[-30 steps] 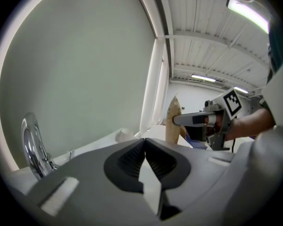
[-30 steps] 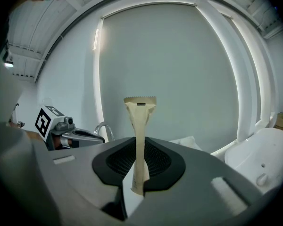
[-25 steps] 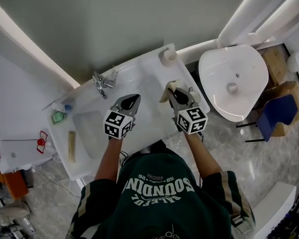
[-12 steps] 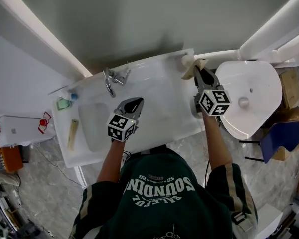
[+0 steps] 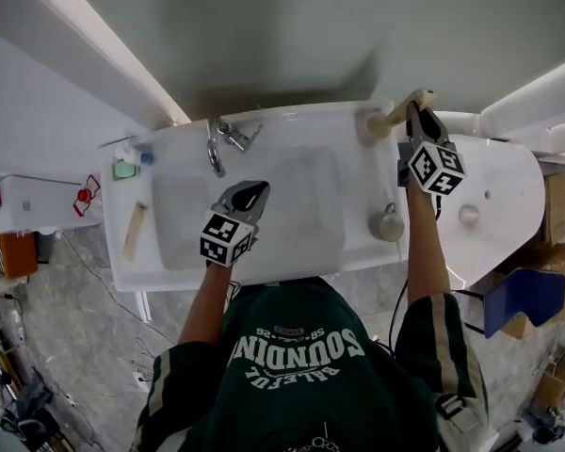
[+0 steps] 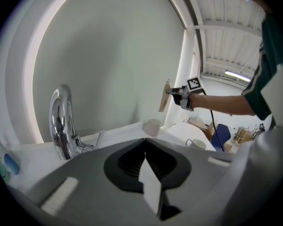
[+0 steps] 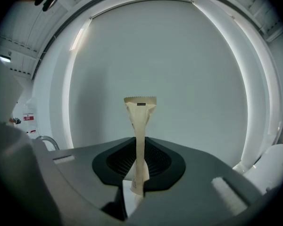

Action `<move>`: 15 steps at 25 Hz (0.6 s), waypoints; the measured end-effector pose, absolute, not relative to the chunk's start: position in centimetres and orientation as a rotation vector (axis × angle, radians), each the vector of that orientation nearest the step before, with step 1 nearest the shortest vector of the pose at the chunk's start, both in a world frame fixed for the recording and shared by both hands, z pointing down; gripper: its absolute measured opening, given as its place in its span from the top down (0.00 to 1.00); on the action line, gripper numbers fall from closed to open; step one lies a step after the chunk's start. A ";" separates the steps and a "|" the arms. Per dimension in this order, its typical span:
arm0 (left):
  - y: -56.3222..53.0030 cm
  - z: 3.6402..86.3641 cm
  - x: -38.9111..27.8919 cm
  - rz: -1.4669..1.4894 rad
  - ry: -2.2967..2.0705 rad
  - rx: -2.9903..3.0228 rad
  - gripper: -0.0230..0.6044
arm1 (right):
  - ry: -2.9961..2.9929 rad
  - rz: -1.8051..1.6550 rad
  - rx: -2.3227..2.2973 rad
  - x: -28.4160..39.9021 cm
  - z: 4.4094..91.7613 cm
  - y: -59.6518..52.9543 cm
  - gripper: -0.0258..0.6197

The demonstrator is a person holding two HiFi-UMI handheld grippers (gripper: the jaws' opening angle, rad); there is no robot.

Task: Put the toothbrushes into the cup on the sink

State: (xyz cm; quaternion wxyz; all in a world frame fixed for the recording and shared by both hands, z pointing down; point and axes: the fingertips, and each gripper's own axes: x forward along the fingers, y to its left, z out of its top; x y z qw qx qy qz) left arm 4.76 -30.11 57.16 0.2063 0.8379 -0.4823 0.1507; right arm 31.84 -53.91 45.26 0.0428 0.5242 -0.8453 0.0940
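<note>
The right gripper (image 7: pixel 140 147) was clamped narrowly on a paper-wrapped toothbrush (image 7: pixel 140 119), gripping its lower end while the wrapper's serrated top stood up against the pale wall. The left gripper view showed the toothbrush raised above and just to one side of the cup (image 5: pixel 369 125), not yet in it. The cup stood at the back right corner of the sink (image 5: pixel 292 121). To seat it well, the lower tip probably needed centring over the cup's mouth and lowering inside before release, since a slanted drop could tip the light cup. The right arm reached far forward with its gripper roughly level. The left gripper (image 5: pixel 250 192), jaws together and empty, hovered over the basin, aimed toward the faucet (image 5: pixel 217 144). A second wrapped toothbrush (image 5: pixel 134 232) lay on the sink's left ledge, well apart. A handled mug (image 5: pixel 388 222) stood near the front right.
</note>
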 end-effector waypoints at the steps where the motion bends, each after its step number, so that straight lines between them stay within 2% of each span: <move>1: -30.3 57.3 4.7 0.419 -1.345 2.331 0.88 | -2.573 0.304 1.606 32.1 46.1 -54.6 0.89; 15: -29.9 59.3 3.9 0.458 -1.411 2.198 0.88 | -2.417 0.521 1.487 31.8 58.6 -57.9 0.89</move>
